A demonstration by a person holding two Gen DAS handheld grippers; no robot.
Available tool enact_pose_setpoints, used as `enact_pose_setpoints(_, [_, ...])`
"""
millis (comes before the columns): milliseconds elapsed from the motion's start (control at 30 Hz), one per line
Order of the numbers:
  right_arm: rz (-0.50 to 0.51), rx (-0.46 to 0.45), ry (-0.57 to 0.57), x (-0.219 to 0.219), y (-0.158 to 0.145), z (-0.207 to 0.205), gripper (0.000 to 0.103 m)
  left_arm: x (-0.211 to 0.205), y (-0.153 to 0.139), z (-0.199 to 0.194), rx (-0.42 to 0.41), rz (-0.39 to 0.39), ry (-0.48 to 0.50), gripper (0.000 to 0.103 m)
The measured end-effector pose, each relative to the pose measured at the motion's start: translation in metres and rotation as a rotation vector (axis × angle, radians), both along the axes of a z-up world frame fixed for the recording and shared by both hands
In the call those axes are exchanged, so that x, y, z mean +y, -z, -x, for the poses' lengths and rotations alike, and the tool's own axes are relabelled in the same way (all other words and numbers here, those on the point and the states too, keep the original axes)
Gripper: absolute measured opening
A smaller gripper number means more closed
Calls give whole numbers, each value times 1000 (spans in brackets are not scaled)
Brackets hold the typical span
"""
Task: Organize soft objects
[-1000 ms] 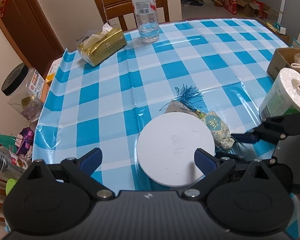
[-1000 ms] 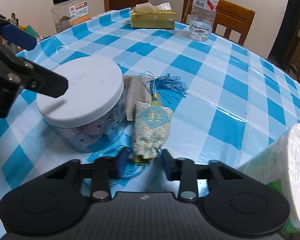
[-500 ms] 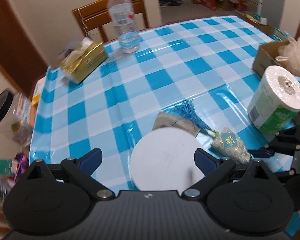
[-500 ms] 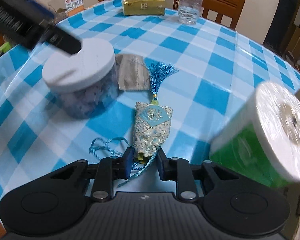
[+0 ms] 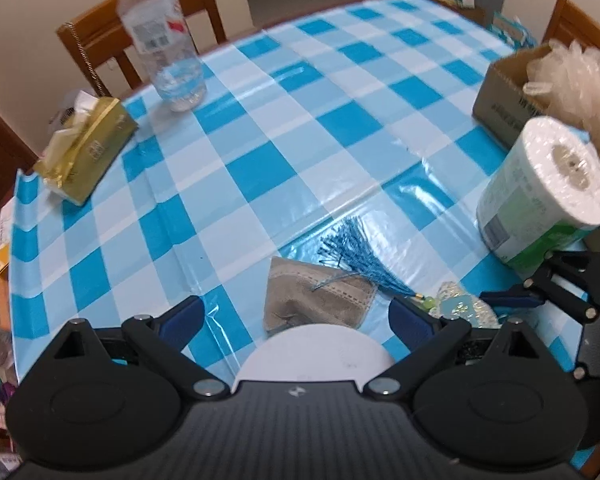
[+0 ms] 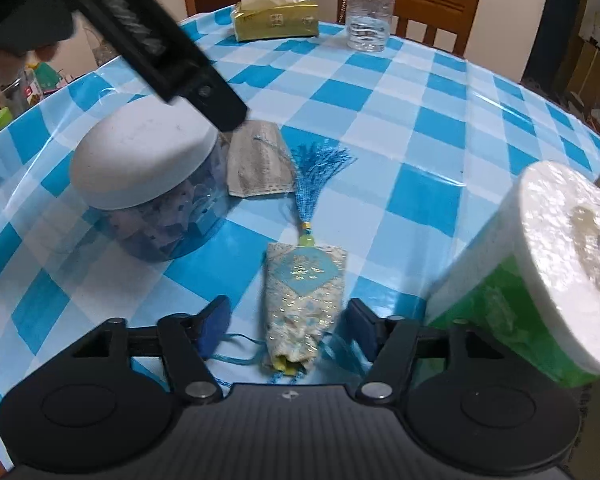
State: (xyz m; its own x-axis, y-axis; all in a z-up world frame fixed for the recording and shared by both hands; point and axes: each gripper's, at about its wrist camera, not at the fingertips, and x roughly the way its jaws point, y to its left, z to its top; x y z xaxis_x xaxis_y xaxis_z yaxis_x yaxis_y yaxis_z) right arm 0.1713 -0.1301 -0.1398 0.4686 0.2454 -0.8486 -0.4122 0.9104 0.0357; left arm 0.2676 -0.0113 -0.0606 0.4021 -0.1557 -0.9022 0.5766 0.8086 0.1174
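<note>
Sachet: embroidered sachet (image 6: 304, 300) with blue tassel (image 6: 314, 176) flat on the checked surface (image 6: 420, 92), lying between the right gripper (image 6: 286, 322) fingers, pads not touching it
Right fingers: opening, sachet free between them
Left fingers: left gripper (image 5: 296, 316) spread wide over the white lid of the jar (image 6: 148, 168), gripping nothing
Grey pouch: grey pouch (image 5: 316, 300) on the surface just beyond the jar, untouched
Box: cardboard box (image 5: 504, 92) at far right already holds a mesh puff (image 5: 572, 76); paper roll (image 6: 540, 276) near it
Progress: judged early; sachet and pouch not yet put away, jar closed
</note>
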Motion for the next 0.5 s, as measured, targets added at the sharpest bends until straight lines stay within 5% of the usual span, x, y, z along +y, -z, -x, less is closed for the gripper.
enact_pose_setpoints(267, [-2,23,-6,9,7,1,103,-18,31,-25,118,-98,93,98])
enact_pose_setpoints(500, [57,23,-33,20,10,3,103,-31,54,-39,187,-155,128,98])
